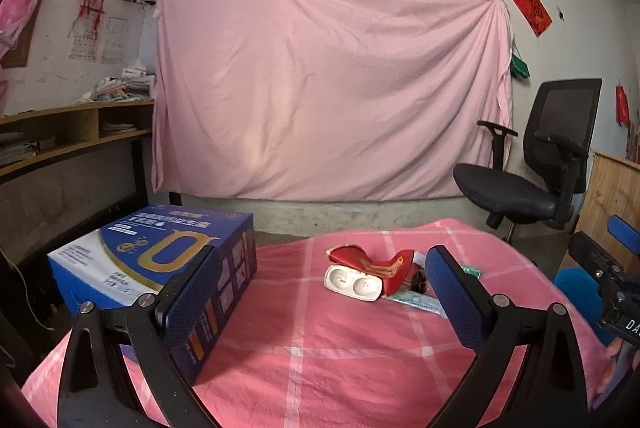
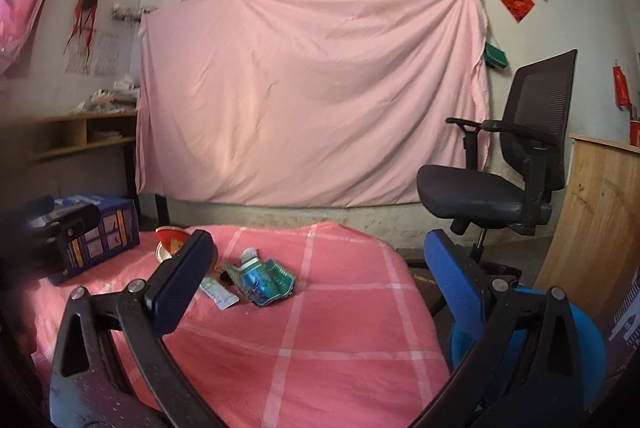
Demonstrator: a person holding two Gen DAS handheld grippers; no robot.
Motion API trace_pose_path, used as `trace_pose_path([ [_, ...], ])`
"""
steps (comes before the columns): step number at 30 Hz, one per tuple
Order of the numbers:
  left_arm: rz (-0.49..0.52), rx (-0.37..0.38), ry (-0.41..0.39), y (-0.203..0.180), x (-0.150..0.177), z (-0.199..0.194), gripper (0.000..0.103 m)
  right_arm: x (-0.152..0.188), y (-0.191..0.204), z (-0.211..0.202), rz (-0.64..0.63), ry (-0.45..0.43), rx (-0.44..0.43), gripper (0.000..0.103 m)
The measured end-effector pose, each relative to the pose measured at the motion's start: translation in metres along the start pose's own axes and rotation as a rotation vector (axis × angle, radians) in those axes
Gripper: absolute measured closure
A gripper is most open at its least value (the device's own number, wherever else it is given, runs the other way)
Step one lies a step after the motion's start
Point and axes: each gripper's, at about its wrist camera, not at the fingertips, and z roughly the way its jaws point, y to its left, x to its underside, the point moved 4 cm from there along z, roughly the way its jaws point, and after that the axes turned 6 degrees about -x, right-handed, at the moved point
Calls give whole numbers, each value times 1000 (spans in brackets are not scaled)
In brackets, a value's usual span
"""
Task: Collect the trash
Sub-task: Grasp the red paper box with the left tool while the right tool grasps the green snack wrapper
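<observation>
Trash lies on a table under a pink checked cloth [image 1: 320, 348]. A white two-well plastic tray [image 1: 352, 283] lies against crumpled red packaging [image 1: 376, 262], with a flat pale wrapper [image 1: 420, 302] beside them. My left gripper [image 1: 320, 292] is open just short of the pile, nothing between its fingers. In the right wrist view a crumpled blue-green wrapper [image 2: 266, 278], a pale sachet [image 2: 218, 292] and a red and gold piece [image 2: 170, 240] lie ahead. My right gripper [image 2: 316, 284] stands open and empty, with the wrapper between and beyond its fingers.
A large blue box [image 1: 160, 264] stands on the table's left side, close to my left finger. A black office chair [image 1: 536, 164] stands past the table at the right. A blue round bin [image 2: 536, 344] sits below the table's right edge. A pink sheet covers the back wall.
</observation>
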Motion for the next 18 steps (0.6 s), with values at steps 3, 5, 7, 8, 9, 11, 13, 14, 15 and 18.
trace_pose_path([
  [3,5,17,34,-1,3,11,3,3,1,14,-8,48,-16,0],
  [5,8,22,64,-4,4,20,4,7,1,25,-2,97,-21,0],
  [7,6,27,87,-6,4,28,4,12,0,36,8,147,-25,0],
  [8,2,35,94,-8,5,32,5,14,-1,42,12,171,-36,0],
  [9,-2,44,99,-8,4,34,5,16,-1,51,12,206,-44,0],
  [11,-5,62,108,-11,4,38,12,19,-2,66,9,261,-45,3],
  [13,6,82,126,-16,4,44,18,24,-3,81,16,323,-61,19],
  [14,13,93,141,-19,5,49,23,27,-5,90,22,356,-72,22],
  [15,18,106,159,-21,6,54,27,29,-7,95,28,381,-80,28],
  [18,26,146,231,-28,8,70,42,35,-11,114,40,452,-109,39],
])
